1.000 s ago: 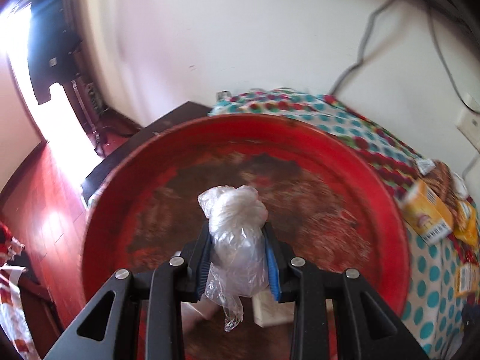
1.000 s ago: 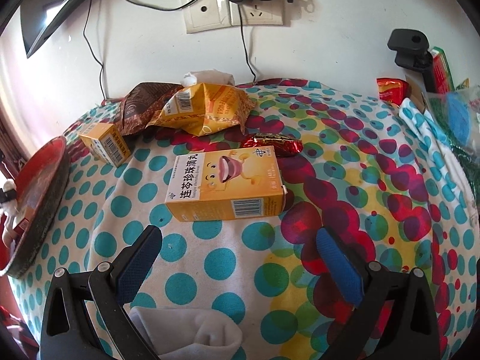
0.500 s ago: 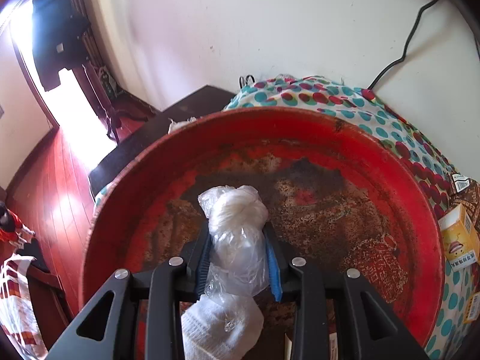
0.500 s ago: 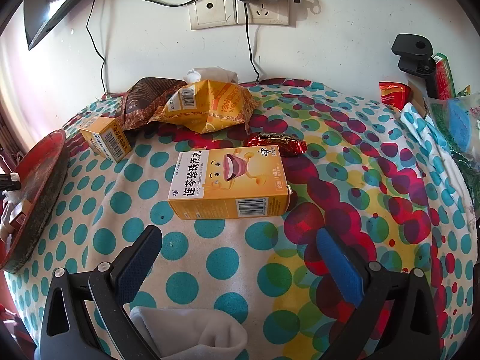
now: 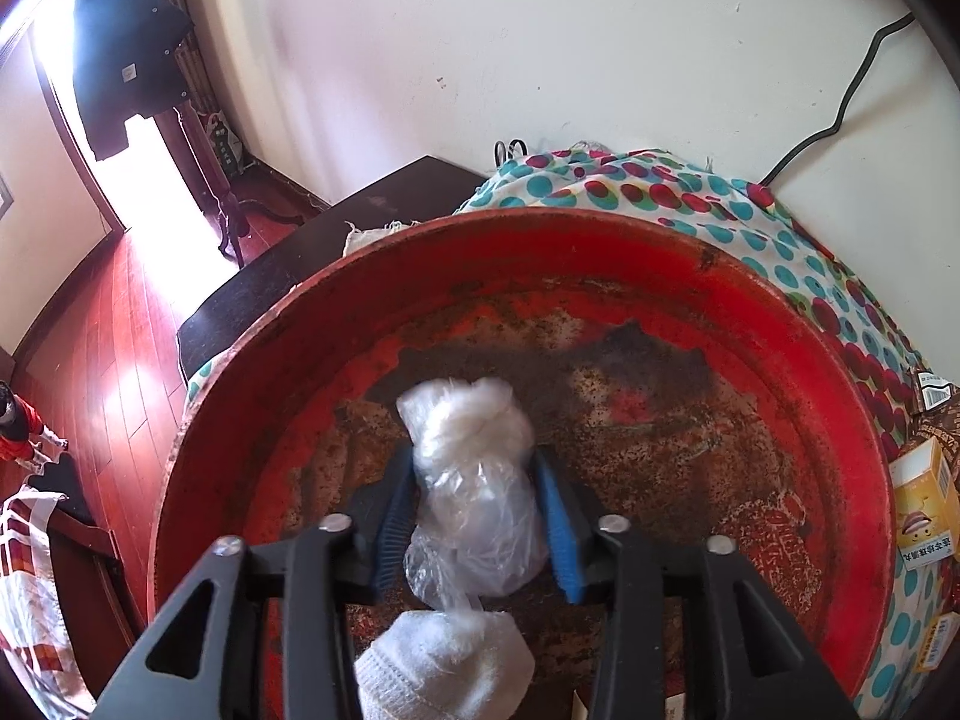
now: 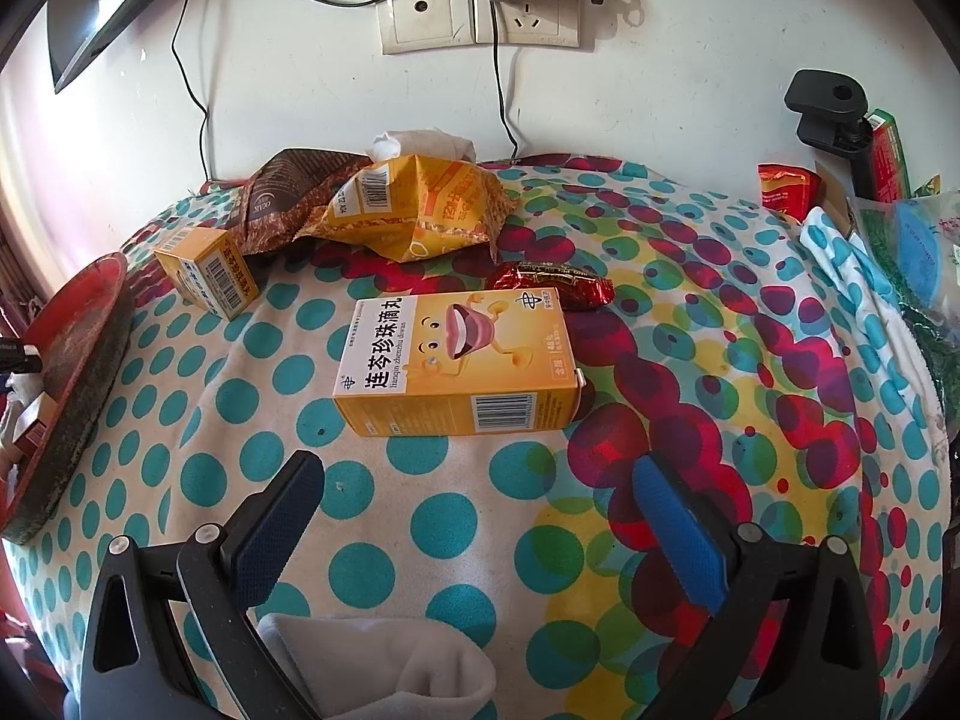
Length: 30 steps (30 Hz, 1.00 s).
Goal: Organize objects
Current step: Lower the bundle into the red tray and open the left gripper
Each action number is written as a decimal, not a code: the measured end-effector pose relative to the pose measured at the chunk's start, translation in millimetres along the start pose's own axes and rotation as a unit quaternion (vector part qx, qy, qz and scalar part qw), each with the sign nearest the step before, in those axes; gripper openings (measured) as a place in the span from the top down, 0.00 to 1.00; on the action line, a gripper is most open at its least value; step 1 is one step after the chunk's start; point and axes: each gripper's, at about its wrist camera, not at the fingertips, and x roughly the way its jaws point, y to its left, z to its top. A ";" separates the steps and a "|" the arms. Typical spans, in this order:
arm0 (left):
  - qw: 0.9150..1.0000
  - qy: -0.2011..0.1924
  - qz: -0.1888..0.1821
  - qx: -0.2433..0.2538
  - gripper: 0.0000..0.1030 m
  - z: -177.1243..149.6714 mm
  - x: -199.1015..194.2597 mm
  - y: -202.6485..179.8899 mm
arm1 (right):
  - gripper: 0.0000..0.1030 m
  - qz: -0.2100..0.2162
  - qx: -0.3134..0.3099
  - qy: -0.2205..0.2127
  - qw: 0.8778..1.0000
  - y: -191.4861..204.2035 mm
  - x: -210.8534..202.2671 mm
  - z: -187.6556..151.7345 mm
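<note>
A clear plastic bag (image 5: 474, 480) with white stuffing lies over the worn floor of the round red tray (image 5: 600, 240). My left gripper (image 5: 477, 510) stands around it with its jaws opening. The blue pads flank the bag and have come off its sides. A white sock (image 5: 438, 666) lies in the tray just below the bag. In the right wrist view the tray (image 6: 78, 348) sits at the left edge of the spotted tablecloth (image 6: 420, 510). My right gripper (image 6: 474, 516) hovers open above the cloth, empty, short of a large yellow medicine box (image 6: 456, 366).
A small yellow box (image 6: 207, 273), a brown snack bag (image 6: 288, 192), a yellow snack bag (image 6: 420, 204) and a red wrapper (image 6: 552, 288) lie behind the large box. Another white sock (image 6: 384, 660) lies under my right gripper. Wall sockets (image 6: 480, 12) with cables are behind.
My left gripper moved further over the red tray and lower, and its jaws spread apart from the plastic bag. The white sock came into view below it. The right gripper stayed still.
</note>
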 end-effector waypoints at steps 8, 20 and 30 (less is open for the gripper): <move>1.000 -0.021 0.004 0.022 0.42 -4.4 -11.9 -4.5 | 0.00 -0.005 0.000 -0.001 1.000 1.0 0.3 0.5; 0.990 -0.121 0.006 0.065 0.42 -12.6 -73.7 -20.4 | 0.00 -0.012 0.000 0.000 1.000 5.1 1.2 1.1; 0.981 -0.164 -0.013 0.098 0.42 -28.4 -113.9 -43.8 | 0.00 -0.025 0.011 0.001 1.000 4.8 1.4 0.9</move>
